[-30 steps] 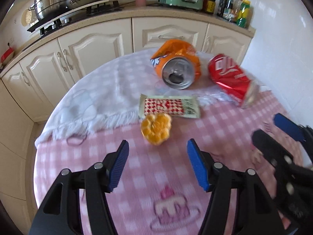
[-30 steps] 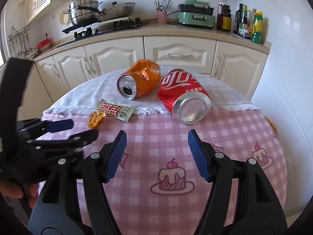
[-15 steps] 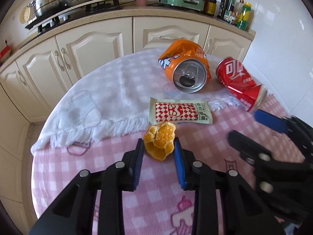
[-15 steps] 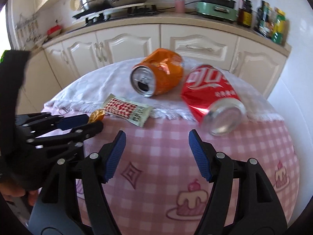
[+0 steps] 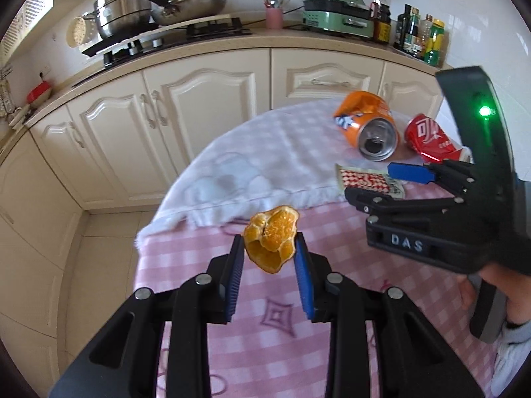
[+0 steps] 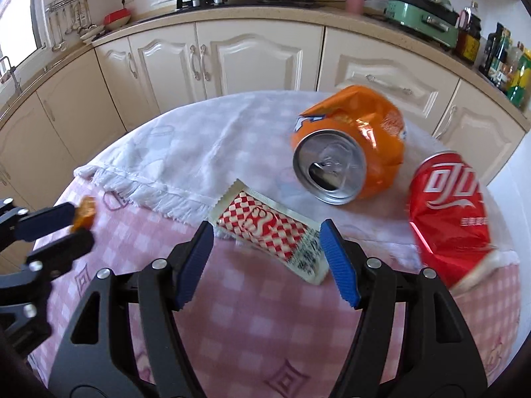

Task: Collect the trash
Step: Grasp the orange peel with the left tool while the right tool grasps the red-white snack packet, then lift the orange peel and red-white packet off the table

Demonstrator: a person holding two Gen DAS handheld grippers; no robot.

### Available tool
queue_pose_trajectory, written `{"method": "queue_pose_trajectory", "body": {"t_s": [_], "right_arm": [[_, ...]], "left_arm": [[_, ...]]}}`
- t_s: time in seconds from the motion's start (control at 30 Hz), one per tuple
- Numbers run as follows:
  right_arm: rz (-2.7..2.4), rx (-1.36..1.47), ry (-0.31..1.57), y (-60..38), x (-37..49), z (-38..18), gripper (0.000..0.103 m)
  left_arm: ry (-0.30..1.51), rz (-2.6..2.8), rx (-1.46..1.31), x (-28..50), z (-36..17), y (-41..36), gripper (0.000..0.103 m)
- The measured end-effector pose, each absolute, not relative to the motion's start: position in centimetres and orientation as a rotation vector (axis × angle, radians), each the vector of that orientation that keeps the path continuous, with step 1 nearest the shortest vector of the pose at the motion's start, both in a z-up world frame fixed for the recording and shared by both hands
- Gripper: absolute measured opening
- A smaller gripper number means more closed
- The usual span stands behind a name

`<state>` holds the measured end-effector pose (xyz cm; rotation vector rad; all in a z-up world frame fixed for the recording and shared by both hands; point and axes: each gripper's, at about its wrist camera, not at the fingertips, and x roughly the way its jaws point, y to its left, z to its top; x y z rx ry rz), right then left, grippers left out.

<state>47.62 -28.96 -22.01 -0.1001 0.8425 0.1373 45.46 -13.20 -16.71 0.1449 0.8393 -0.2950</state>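
My left gripper [image 5: 268,258] is shut on an orange peel [image 5: 271,242] and holds it above the pink checked tablecloth [image 5: 265,348]. The peel also shows in the right wrist view [image 6: 84,211]. My right gripper [image 6: 267,248] is open, its fingertips on either side of a red-and-white checked snack wrapper [image 6: 265,232] lying flat at the white towel's fringe. A crushed orange can [image 6: 351,152] and a crushed red can [image 6: 448,212] lie on their sides behind it.
A white fringed towel [image 6: 186,152] covers the table's far half. Cream kitchen cabinets [image 5: 199,112] and a counter with stove, pots and bottles stand behind. The round table's left edge [image 5: 146,265] drops to the tiled floor.
My left gripper closed on the orange peel and lifted it off the table. My right gripper moved forward and left, from the red can toward the snack wrapper.
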Motion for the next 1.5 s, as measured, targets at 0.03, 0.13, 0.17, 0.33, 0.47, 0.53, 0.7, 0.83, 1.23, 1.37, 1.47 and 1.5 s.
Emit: {"method": "queue_pose_trajectory", "body": {"t_s": [0.03,0.13,0.17,0.33,0.47,0.53,0.7,0.83,1.23,1.37,1.47,1.5], "right_arm": [[0.145,-0.114,0.847,-28.7,47.8,-22.2,0.066],[0.156,-0.121,0.856,-28.5,48.2,-22.3,0.066],[0.154,-0.127,0.859,-28.5,48.3,-22.4,0.064],[0.151,-0.176,0.848,-27.8,47.6,-22.2,0.041],[0.151,-0.165,0.846,-27.5,46.4,-21.9,0.035],[0.161,-0.145,0.847,-27.7,45.5,-21.6,0.032],[0.184,-0.103,0.817,-27.7,42.3,-20.7,0.028],[0.208,-0.083,0.779,-26.8,39.4,-19.3,0.019],[0.246,-0.038,0.746,-22.7,34.6,-17.3,0.007],[0.298,-0.029,0.695,-20.3,33.0,-15.5,0.007],[0.345,-0.019,0.668,-18.0,32.1,-14.5,0.006],[0.36,-0.014,0.67,-17.5,32.0,-14.3,0.006]], "left_arm": [[0.837,-0.291,0.139,45.4,-16.6,-12.8,0.029],[0.834,-0.287,0.134,45.1,-16.5,-12.5,0.029],[0.834,-0.288,0.131,45.0,-16.5,-12.6,0.029],[0.834,-0.302,0.126,44.4,-16.4,-12.6,0.029],[0.825,-0.3,0.129,43.7,-16.1,-12.5,0.029],[0.823,-0.303,0.12,43.2,-15.9,-12.3,0.029],[0.82,-0.295,0.102,41.7,-15.6,-11.0,0.029],[0.824,-0.293,0.073,40.1,-15.5,-9.6,0.029],[0.818,-0.286,0.027,34.4,-15.0,-5.0,0.029],[0.798,-0.271,0.001,33.4,-14.3,-3.5,0.029],[0.784,-0.25,-0.013,32.7,-13.8,-2.0,0.029],[0.781,-0.244,-0.017,32.5,-13.7,-1.6,0.029]]}}
